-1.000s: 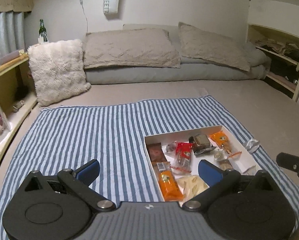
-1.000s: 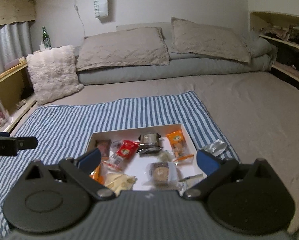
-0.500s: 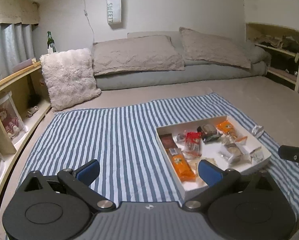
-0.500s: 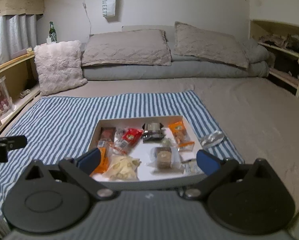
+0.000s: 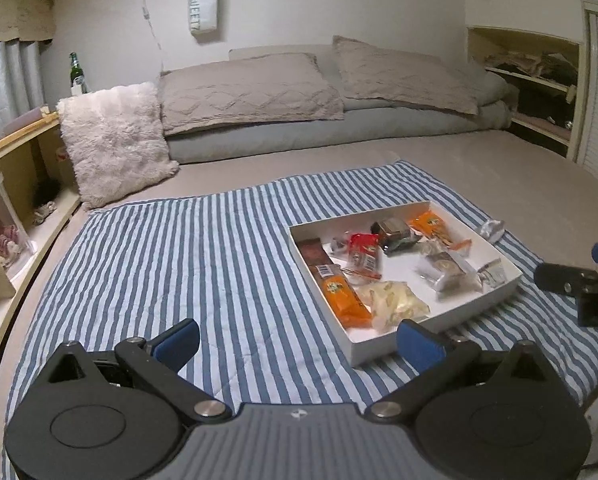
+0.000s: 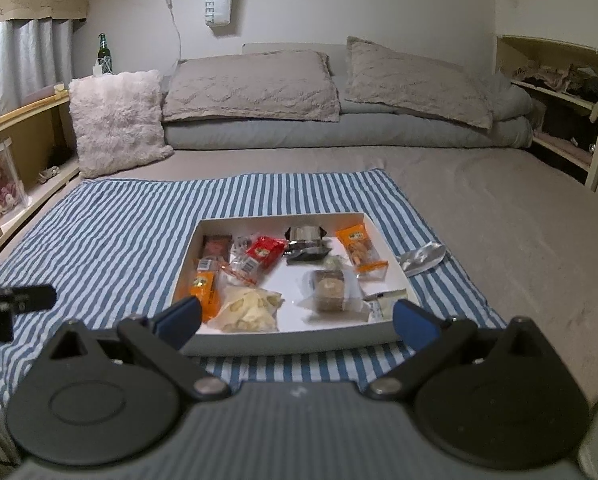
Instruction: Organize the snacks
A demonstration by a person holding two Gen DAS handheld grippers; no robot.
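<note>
Snacks (image 6: 259, 258): loose, overlapping, inside white box (image 6: 387, 246) on striped cloth (image 6: 119, 232); silver wrapper (image 6: 423, 258) just right of box. Both grippers, left (image 5: 297, 342) and right (image 6: 295, 316), spread, empty, near box's front. Risk: slippery wrappers slipping; overlapped neighbours dragged along.

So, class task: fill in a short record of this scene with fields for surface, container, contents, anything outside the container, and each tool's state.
surface: striped cloth on a bed
container: white box, open top
contents: red packet, orange packets, dark packet, pale bag, wrapped cake
outside box: silver wrapper on the cloth, right of the box
left tool: open, empty
right tool: open, empty
</note>
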